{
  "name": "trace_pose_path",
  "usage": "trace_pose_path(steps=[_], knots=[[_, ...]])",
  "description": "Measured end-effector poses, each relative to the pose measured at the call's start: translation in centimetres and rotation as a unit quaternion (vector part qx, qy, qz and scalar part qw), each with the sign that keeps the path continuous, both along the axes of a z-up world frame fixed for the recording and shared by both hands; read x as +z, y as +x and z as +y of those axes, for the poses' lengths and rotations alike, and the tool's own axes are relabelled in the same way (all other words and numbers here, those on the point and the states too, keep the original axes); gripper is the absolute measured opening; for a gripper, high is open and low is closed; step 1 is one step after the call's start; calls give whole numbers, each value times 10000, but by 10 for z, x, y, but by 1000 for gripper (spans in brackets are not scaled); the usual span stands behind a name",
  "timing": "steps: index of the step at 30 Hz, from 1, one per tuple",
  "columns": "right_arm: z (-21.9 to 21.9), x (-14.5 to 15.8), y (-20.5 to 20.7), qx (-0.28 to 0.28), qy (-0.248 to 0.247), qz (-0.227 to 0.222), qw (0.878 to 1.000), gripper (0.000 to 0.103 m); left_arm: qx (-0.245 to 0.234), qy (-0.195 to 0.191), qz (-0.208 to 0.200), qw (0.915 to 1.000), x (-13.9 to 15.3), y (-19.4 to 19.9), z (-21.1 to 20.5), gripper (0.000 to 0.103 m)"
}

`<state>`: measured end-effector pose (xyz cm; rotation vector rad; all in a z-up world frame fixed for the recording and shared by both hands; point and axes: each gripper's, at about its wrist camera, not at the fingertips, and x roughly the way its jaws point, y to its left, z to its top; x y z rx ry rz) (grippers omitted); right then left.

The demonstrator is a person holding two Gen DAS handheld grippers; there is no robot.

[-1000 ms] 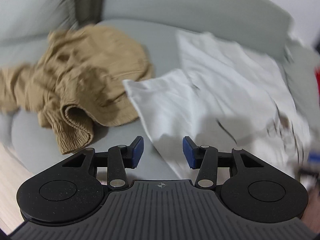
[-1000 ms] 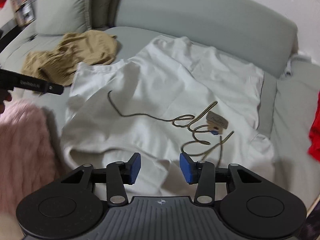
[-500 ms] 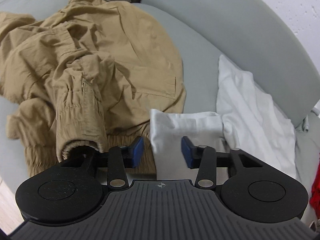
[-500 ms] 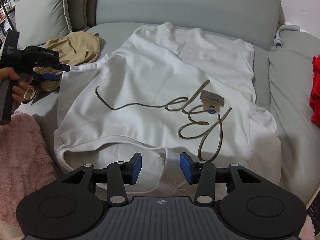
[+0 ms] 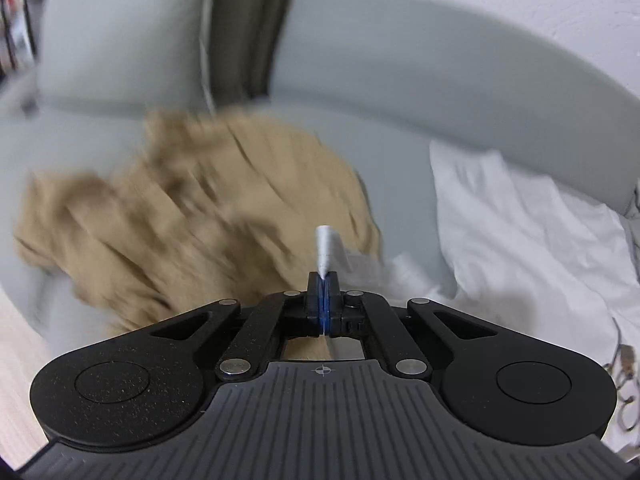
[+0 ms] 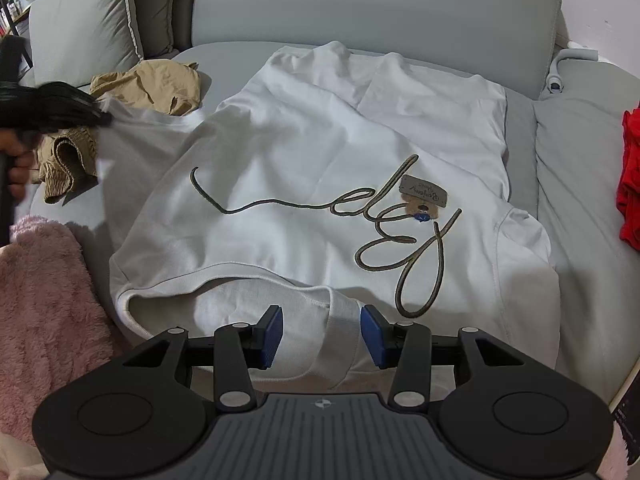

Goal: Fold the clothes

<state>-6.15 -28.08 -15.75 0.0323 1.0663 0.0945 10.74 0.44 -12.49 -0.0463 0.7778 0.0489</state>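
**A:** Starting at the left edge of the right wrist view: the left gripper [image 6: 86,110] is a dark blur, and its jaws have just been closing on the sleeve end of the white sweatshirt [image 6: 320,152]. In its own camera they're pressed together with a sliver of white cloth [image 5: 329,250] sticking up between them. So the sleeve is pinched.

**B:** And behind it, the tan garment [image 6: 148,84]?

**A:** Crumpled on the grey sofa [image 6: 376,12], upper left, touching the sleeve. I'd lift the sleeve clear before carrying it across, or the tan piece may drag along.

**B:** Where's the sweatshirt itself?

**A:** Spread front-up over the middle of the sofa seat, script lettering [image 6: 332,216] across the chest, a tag [image 6: 422,192] lying on it right of centre. The pink fleece [image 6: 44,300] sits at lower left, beside the hem.

**B:** The right gripper [image 6: 322,336]?

**A:** Bottom centre, jaws spread, straddling the ribbed band at the near edge without pressing it. I'd judge it should hold that edge down while the sleeve comes inward toward the lettering, keeping the fold line straight along the body's side.

**B:** Risk?

**A:** A thin pinch; pull gently, or it may slip.
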Motion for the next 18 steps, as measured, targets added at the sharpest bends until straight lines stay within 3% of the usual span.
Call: trace_pose_path(steps=[4,7,10,13,14,15,18], knots=[[1,-2,-4,6,92,38,9999,44,131,395,96,9991,-1,-10,16,0],[2,-4,-7,4,137,102,9999,44,78,894,360,9953,-27,-7,17,7],[2,-1,-13,-17,121,108,9999,49,68,1186,405,9921,-30,-11,12,13],[-4,5,-23,-134,151,-6,9998,54,232,1226,292,9918,-15,-26,7,25],[-7,6,-26,-198,185,-36,9996,54,282,1223,263,9917,-11,-31,5,37],[-10,5,-29,-270,235,-57,9993,54,287,1209,164,9921,-2,-44,-1,42],[-15,1,-33,-419,383,-65,9984,55,-143,1254,59,9920,6,-72,-27,47]])
